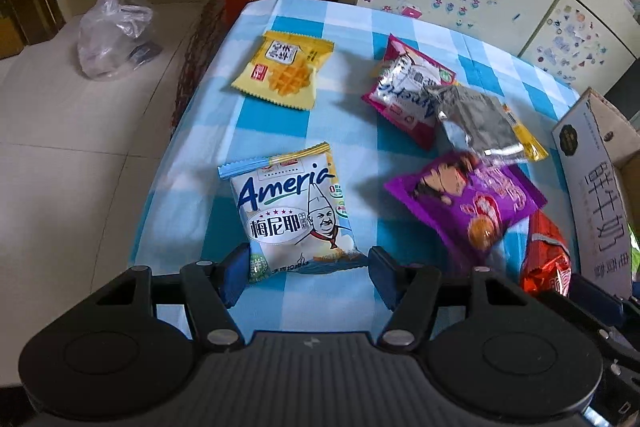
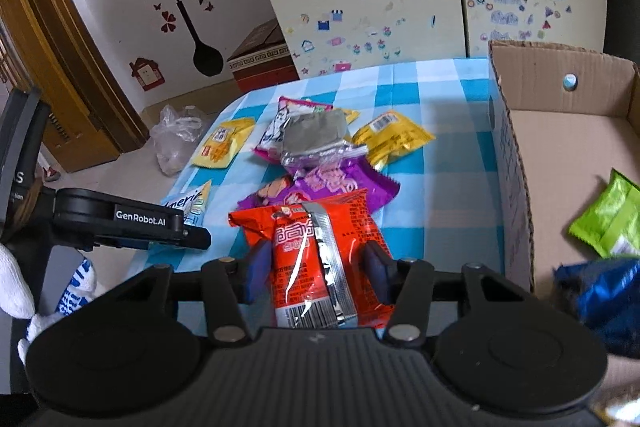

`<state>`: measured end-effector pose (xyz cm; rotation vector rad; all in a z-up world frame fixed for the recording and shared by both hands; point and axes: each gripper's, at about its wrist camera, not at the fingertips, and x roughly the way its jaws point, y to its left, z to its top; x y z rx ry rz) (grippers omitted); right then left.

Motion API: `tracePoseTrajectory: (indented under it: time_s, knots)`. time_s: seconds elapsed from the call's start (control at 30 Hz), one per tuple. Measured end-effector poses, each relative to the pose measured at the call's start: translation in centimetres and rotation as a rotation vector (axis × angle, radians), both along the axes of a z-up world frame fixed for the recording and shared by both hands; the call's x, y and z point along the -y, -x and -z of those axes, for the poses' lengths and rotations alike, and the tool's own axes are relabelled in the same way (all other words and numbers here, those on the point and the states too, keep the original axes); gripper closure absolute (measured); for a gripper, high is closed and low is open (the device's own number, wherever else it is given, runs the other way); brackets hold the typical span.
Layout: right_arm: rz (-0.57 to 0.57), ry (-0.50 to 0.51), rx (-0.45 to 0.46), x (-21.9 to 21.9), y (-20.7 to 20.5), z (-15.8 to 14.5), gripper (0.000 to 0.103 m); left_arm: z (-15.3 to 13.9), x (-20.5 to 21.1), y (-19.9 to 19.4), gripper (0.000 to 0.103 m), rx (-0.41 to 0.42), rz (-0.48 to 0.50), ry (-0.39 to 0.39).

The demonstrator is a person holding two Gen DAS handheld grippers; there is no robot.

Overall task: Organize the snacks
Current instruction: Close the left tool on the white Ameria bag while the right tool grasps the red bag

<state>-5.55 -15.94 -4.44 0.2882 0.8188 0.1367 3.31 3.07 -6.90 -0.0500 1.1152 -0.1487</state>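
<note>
- Snack packets lie scattered over the blue checked tablecloth (image 1: 280, 131), and two are lined up for a pick right now.
- White "Ameria" packet (image 1: 292, 211) lies flat at the near left of the cloth; the left gripper (image 1: 304, 267) straddles its lower edge, jaws wide, blue pads either side and not yet squeezing.
- Red packet (image 2: 316, 251) lies lengthwise between the right gripper (image 2: 316, 275) pads; those jaws are partly open and look close to its sides, though I cannot tell whether they touch.
- Handling guess: these are light, air-puffed foil pouches, soft and slick, with crushable contents. Best to pinch gently across the body or at a crimped end seal.
- Further out: a purple packet (image 1: 472, 203), a pink one (image 1: 404, 87) with a silver pouch (image 1: 476, 123) lying over it, and a yellow waffle packet (image 1: 284, 67) at the far left.
- Cardboard box (image 2: 516, 163) stands open at the cloth's right edge, already holding a green packet (image 2: 608, 219) and a blue one (image 2: 600, 299).
</note>
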Motion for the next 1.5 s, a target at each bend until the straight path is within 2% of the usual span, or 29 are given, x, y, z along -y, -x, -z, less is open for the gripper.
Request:
tracePoseTrajectory:
  time_s: [0.13, 0.43, 0.6, 0.63, 0.73, 0.77, 0.97, 1.2, 1.23, 1.33, 1.5]
  knots:
    - [0.001, -0.003, 0.007, -0.1, 1.2, -0.4, 0.054, -0.1, 0.1, 1.4, 0.035, 0.009, 0.004, 0.025]
    - [0.004, 0.003, 0.011, -0.3, 2.6, -0.8, 0.057, 0.2, 0.5, 4.0, 0.035, 0.019, 0.019, 0.031]
    - [-0.024, -0.012, -0.002, -0.5, 2.7, -0.3, 0.053, 0.5, 0.5, 4.8, 0.035, 0.019, 0.010, 0.032]
    - [-0.026, 0.001, 0.004, -0.6, 2.7, -0.2, 0.048, 0.5, 0.4, 4.9, 0.035, 0.019, 0.007, 0.033]
    - [-0.050, 0.053, 0.014, -1.2, 2.6, 0.0, 0.016, 0.5, 0.2, 4.9, 0.035, 0.025, -0.001, 0.028]
    - [-0.063, 0.066, 0.021, -1.5, 2.5, 0.1, 0.012, 0.5, 0.2, 4.8, 0.035, 0.026, -0.006, 0.029]
    - [-0.120, 0.200, 0.003, -3.1, 0.9, 2.0, 0.011, 0.6, 0.3, 4.9, 0.035, 0.029, -0.005, 0.022]
    - [-0.131, 0.240, -0.038, -3.4, -0.3, 4.4, 0.011, 0.8, 0.3, 4.7, 0.035, 0.017, -0.018, 0.025]
    - [-0.134, 0.252, -0.039, -3.6, -0.2, 4.4, 0.012, 0.8, 0.4, 4.7, 0.035, 0.016, -0.018, 0.023]
    - [-0.137, 0.259, -0.036, -3.7, 0.0, 4.1, 0.026, 0.9, 0.4, 4.6, 0.035, 0.015, -0.022, 0.023]
    - [-0.118, 0.210, -0.047, -3.3, 0.4, 3.6, 0.028, 0.8, 0.5, 4.7, 0.035, 0.030, -0.023, 0.010]
